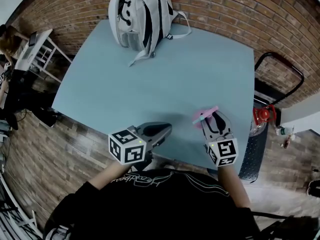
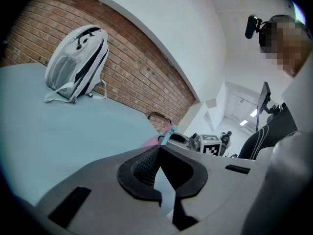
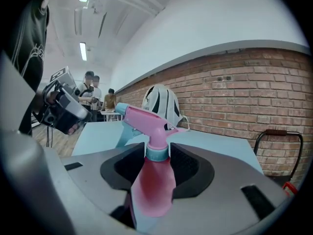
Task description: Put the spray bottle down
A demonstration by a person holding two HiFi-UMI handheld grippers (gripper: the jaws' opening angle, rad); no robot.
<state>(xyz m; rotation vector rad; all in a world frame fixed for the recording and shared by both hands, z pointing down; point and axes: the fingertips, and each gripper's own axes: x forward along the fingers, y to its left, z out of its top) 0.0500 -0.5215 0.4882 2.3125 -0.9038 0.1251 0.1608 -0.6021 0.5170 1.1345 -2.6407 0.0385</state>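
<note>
A red brick wall (image 1: 225, 14) runs along the far side of the pale blue bench (image 1: 165, 79), with plain white wall (image 3: 205, 23) above the brick. The floor (image 1: 65, 149) is brown planking. A white rack (image 1: 40, 54) stands at the far left, and a black tube-framed cart (image 1: 252, 154) sits just right of the bench. Long strip lights (image 3: 82, 51) glow on the white ceiling.

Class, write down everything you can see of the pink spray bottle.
The spray bottle has a translucent pink plastic body, a light blue collar and a pink head with a light blue nozzle tip and trigger. It stands upright, gripped just below the collar between the jaws of the right tool, over the near right part of the pale blue table. Its base is hidden, so contact with the table cannot be judged.
</note>
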